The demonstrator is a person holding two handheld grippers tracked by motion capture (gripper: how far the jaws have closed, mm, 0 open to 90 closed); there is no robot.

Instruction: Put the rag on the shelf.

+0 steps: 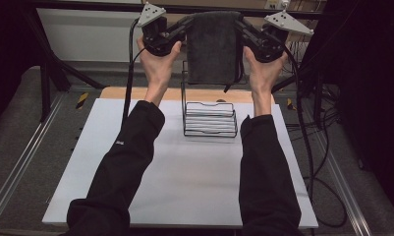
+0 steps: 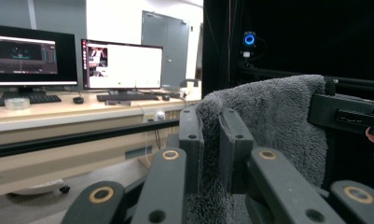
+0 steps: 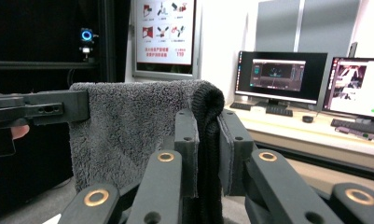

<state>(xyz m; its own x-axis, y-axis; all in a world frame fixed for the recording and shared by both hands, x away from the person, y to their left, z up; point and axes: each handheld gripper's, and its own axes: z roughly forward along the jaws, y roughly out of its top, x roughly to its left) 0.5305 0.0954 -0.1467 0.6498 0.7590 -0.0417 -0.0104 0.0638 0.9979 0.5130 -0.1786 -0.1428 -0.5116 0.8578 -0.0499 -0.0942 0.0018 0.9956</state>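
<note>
A dark grey towel [image 1: 213, 46] hangs folded in the air above the far side of the table, stretched between my two grippers. My left gripper [image 1: 187, 23] is shut on the towel's top left corner, and my right gripper [image 1: 240, 23] is shut on its top right corner. In the left gripper view the towel [image 2: 273, 121] is pinched between the jaws of my left gripper [image 2: 211, 122]. The right gripper view has the towel [image 3: 133, 126] clamped at its folded edge by my right gripper [image 3: 208, 126]. A black wire rack [image 1: 210, 119] stands on the white table [image 1: 184, 172] just below the towel.
A wooden board [image 1: 135, 93] lies along the table's far edge behind the rack. Cables [image 1: 317, 147] trail off the right side. Desks with monitors [image 2: 121, 65] stand beyond the table, and a dark frame [image 2: 268, 74] crosses behind the towel.
</note>
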